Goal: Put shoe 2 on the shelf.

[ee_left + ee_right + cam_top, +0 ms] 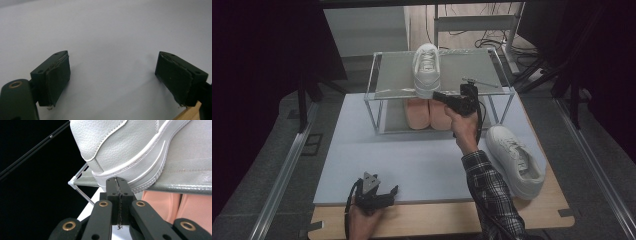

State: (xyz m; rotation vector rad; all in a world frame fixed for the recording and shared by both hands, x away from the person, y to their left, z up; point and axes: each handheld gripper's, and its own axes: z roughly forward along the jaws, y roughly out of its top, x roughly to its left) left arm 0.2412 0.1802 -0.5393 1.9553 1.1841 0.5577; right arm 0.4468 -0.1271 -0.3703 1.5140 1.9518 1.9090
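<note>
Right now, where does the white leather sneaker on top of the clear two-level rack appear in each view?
High view: white leather sneaker stands top centre on the rack's upper shelf, heel toward the camera.
Left gripper view: not in it.
Right gripper view: its heel fills the top, just above the shut right tool.
Shared landmark: the peach shoes under the shelf.

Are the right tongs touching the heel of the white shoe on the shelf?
Touching, it seems: in the right gripper view the shut right tongs press their tips against the sole edge of the white shoe, with no gap visible.

Two white shoes [427, 67] [514, 159], two pink shoes [428, 114], one rack [384, 75].
</note>
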